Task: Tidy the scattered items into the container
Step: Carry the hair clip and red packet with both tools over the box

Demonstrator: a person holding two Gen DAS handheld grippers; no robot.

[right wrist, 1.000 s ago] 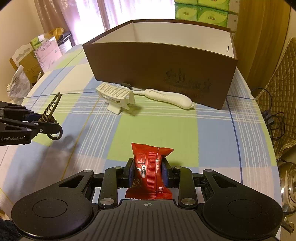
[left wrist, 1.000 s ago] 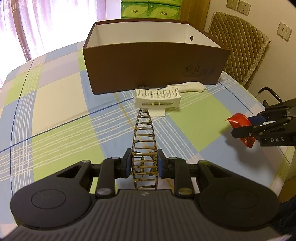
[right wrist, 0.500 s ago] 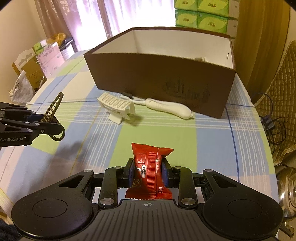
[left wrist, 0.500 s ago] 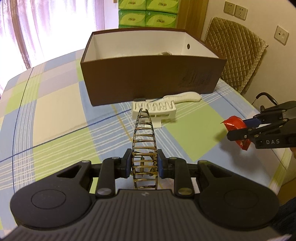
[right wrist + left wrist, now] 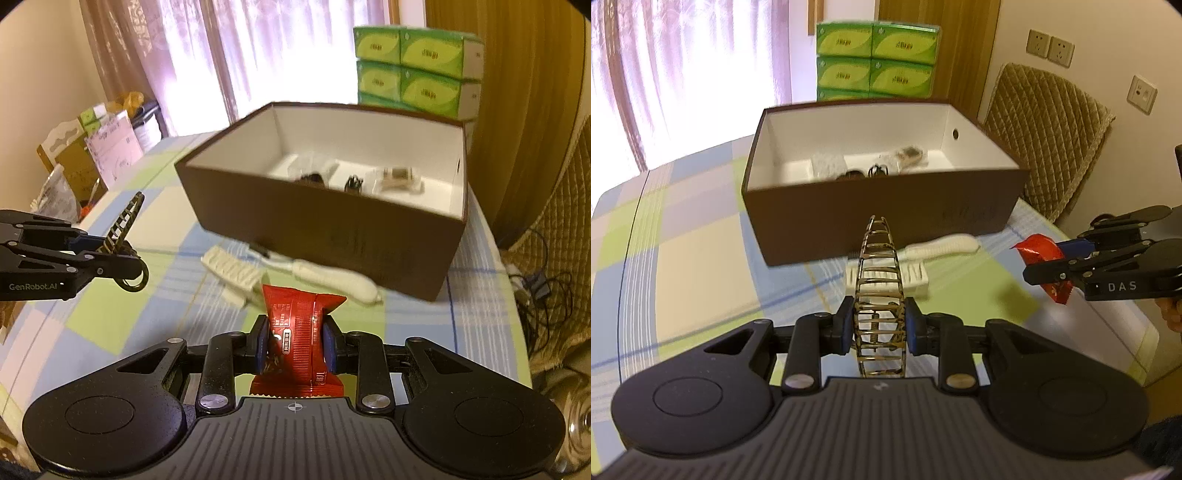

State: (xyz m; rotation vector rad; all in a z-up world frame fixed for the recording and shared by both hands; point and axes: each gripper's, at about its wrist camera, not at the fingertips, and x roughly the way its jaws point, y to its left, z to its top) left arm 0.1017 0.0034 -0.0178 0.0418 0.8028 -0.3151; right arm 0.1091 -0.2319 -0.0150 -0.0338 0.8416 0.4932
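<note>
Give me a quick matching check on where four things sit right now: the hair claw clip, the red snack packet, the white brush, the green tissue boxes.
Things:
1. hair claw clip
2. red snack packet
3. white brush
4. green tissue boxes

Places:
A. stacked behind the brown box
B. clamped in the left gripper
C. lying on the tablecloth in front of the box
D. clamped in the right gripper

Pairs: 1-B, 2-D, 3-C, 4-A
</note>
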